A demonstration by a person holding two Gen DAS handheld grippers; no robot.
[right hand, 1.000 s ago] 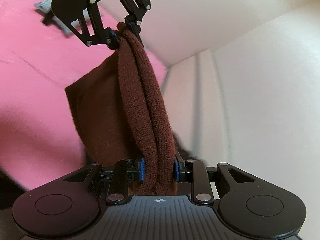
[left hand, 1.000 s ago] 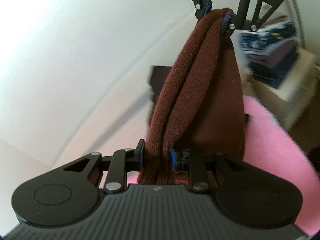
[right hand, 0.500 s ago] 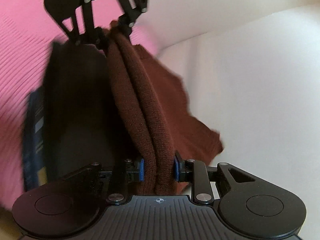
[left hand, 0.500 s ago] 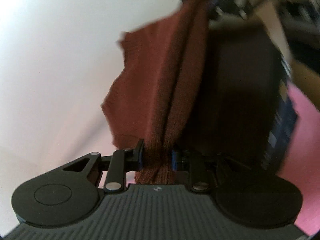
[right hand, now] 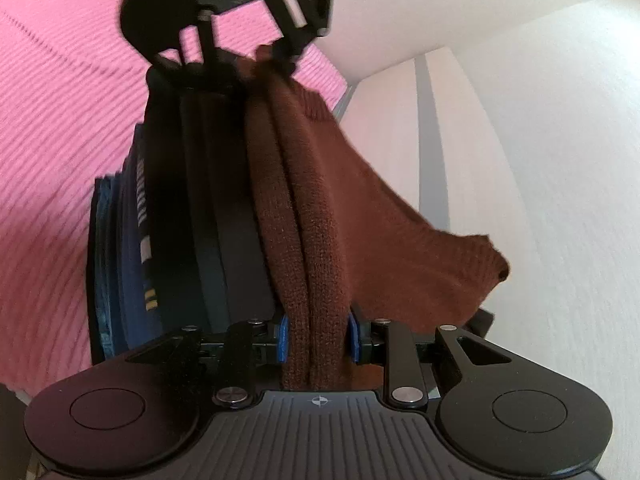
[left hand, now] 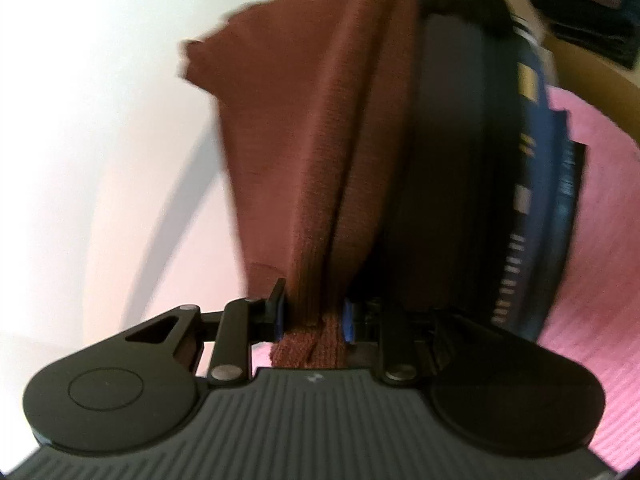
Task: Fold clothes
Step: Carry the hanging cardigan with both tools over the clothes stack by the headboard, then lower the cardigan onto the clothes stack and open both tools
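Brown knit (right hand: 308, 240) now beside dark folded stack (right hand: 208, 216), grippers (right hand: 316, 338) still clamped

1. A pink ribbed cover (right hand: 60, 128) fills the left of the right wrist view.
2. Pale walls (right hand: 552, 168) meet at a corner.
3. A wooden shelf (left hand: 588, 68) carries blurred items, possibly stacked books (left hand: 592, 20).
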